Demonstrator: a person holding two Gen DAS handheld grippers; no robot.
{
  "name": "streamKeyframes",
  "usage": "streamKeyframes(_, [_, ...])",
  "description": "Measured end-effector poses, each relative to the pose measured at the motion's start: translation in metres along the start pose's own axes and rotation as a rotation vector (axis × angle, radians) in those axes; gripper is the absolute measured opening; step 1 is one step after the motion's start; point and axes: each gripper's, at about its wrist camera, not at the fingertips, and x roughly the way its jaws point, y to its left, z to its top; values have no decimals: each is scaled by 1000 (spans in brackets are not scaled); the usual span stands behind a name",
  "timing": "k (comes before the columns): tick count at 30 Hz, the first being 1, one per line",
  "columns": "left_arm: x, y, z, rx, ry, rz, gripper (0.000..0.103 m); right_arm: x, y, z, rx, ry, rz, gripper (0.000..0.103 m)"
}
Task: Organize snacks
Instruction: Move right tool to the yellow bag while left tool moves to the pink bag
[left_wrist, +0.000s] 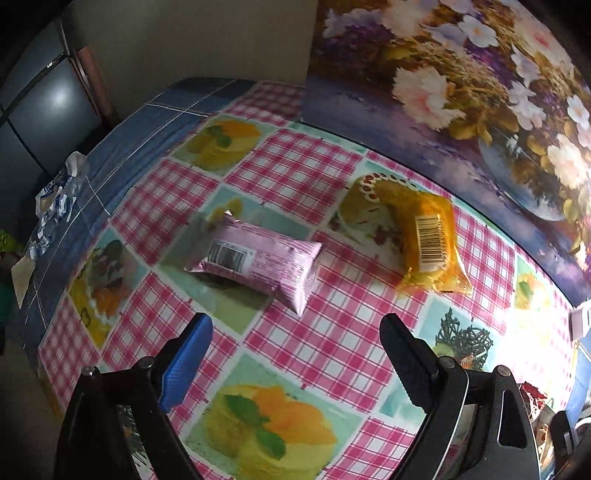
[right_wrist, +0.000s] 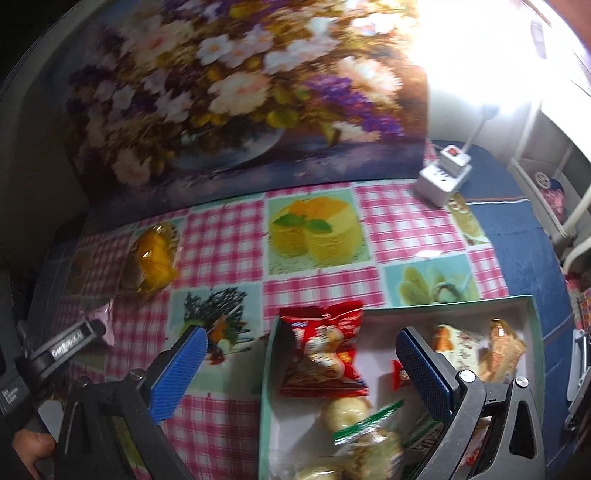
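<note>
A pink snack pack (left_wrist: 255, 260) lies on the checked tablecloth (left_wrist: 325, 347), barcode up. To its right lies an orange snack pack (left_wrist: 430, 240), also seen at the left of the right wrist view as the orange pack (right_wrist: 153, 260). My left gripper (left_wrist: 295, 328) hangs open just short of the pink pack, nothing between its fingers. My right gripper (right_wrist: 301, 336) stands wide open and empty above the left wall of a pale green box (right_wrist: 266, 387). The box holds a red snack bag (right_wrist: 325, 354) and several other wrapped snacks.
A large flower painting (left_wrist: 461, 92) stands along the back of the table. A white power adapter (right_wrist: 443, 177) sits at the back right. Crumpled wrappers (left_wrist: 55, 199) lie on the blue cloth at the left edge. The left gripper's body (right_wrist: 62, 350) shows at the left.
</note>
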Motion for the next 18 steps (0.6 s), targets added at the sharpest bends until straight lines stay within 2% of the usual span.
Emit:
streamKeyframes(8, [4,20,8,-25,6,7,92,15,52,-13,-109,40,66,103])
streamKeyframes(16, [18,59,18,-100,29,6,92,32,81,-22,-151,58,91,103])
streamKeyframes(18, [19,65,20,-99,14,4,92,36,86,-23,-155,60,99,103])
